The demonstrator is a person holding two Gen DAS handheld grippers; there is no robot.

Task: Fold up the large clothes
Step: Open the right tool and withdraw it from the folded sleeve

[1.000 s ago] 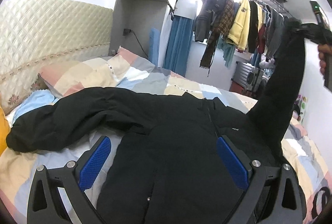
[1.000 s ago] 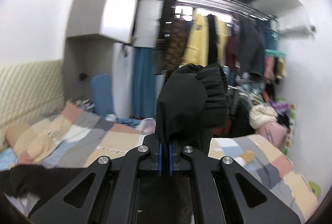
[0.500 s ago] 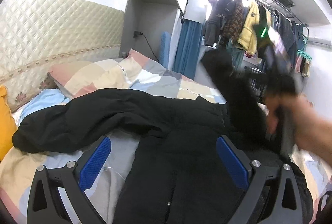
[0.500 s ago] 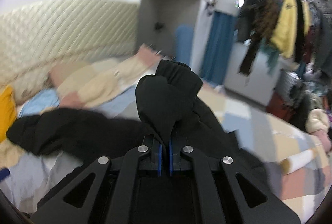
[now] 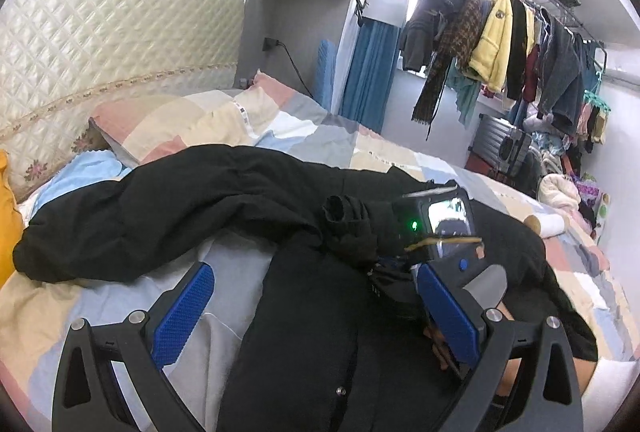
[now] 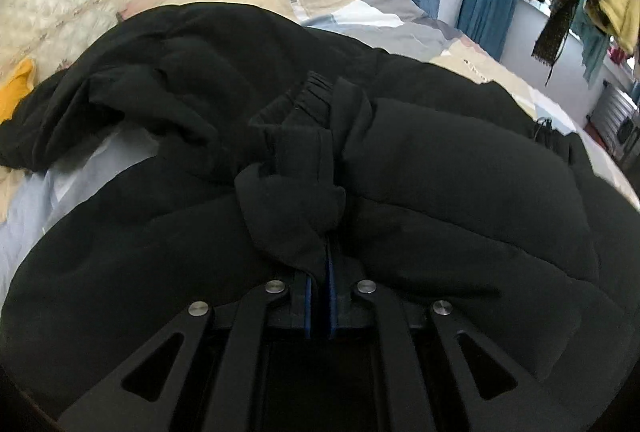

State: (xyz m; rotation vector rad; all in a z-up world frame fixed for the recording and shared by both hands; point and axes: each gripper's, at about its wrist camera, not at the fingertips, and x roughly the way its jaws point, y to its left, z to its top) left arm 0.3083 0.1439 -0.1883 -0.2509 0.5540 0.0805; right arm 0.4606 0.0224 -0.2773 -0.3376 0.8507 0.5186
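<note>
A large black padded jacket (image 5: 320, 344) lies spread on the bed, front up. Its left sleeve (image 5: 140, 220) stretches out to the left. My left gripper (image 5: 316, 316) is open and empty, low over the jacket's body. My right gripper (image 6: 318, 272) is shut on the cuff of the right sleeve (image 6: 292, 208) and holds it down on the jacket's chest. In the left wrist view the right gripper (image 5: 436, 232) sits just beyond my right blue pad, with the cuff (image 5: 348, 220) bunched at its tip.
The bed has a patchwork cover (image 5: 380, 148) and a pillow (image 5: 168, 124) by the quilted headboard (image 5: 100, 44). A yellow cushion (image 5: 8, 228) lies at the far left. A rack of hanging clothes (image 5: 500, 44) and a suitcase (image 5: 504, 148) stand beyond the bed.
My right gripper has swung the right sleeve from high in the air down and left across the jacket's chest. My left gripper has stayed open and hardly moved.
</note>
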